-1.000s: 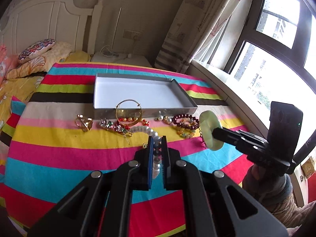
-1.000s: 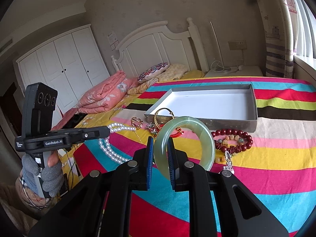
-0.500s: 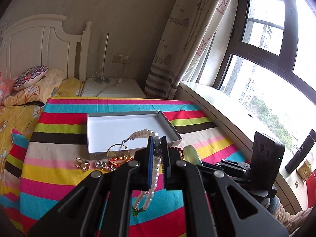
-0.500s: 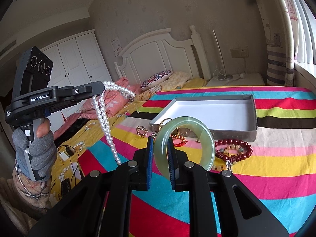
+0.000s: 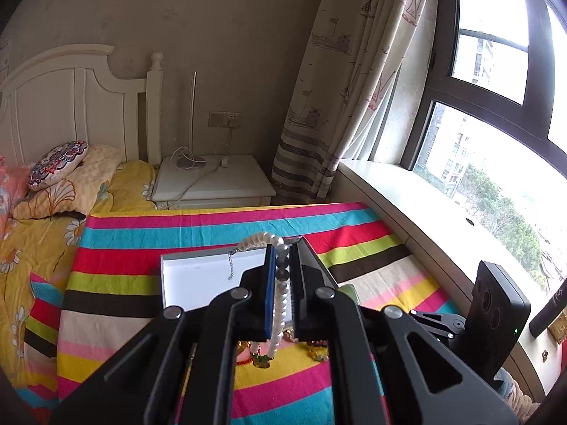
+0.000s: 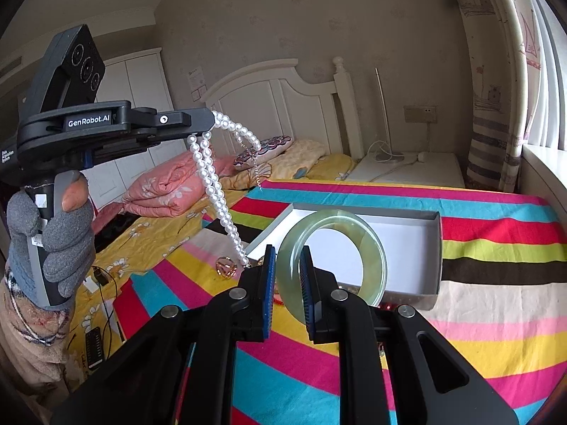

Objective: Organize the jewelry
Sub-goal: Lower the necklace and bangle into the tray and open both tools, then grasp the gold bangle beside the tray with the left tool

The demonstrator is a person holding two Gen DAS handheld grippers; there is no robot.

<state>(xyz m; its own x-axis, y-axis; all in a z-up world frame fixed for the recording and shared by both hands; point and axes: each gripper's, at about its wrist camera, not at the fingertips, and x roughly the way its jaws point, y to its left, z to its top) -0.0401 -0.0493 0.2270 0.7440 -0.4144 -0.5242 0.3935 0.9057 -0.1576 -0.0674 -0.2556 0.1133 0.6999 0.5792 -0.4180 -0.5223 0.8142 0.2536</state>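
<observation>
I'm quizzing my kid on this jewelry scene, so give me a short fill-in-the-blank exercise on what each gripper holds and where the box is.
1. The left gripper is shut on a ____ necklace.
2. The right gripper is shut on a pale ____ bangle.
3. The white box lies on a ____ cloth.

Missing words: pearl; green; striped

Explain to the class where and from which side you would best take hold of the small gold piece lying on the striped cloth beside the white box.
Probably the rim, from straight above. The small gold piece lies flat on the striped cloth, offering no side face, so jaws would come down and straddle its thin band. Its left is clear; the white box crowds the right. Fine detail is too small to judge.
</observation>
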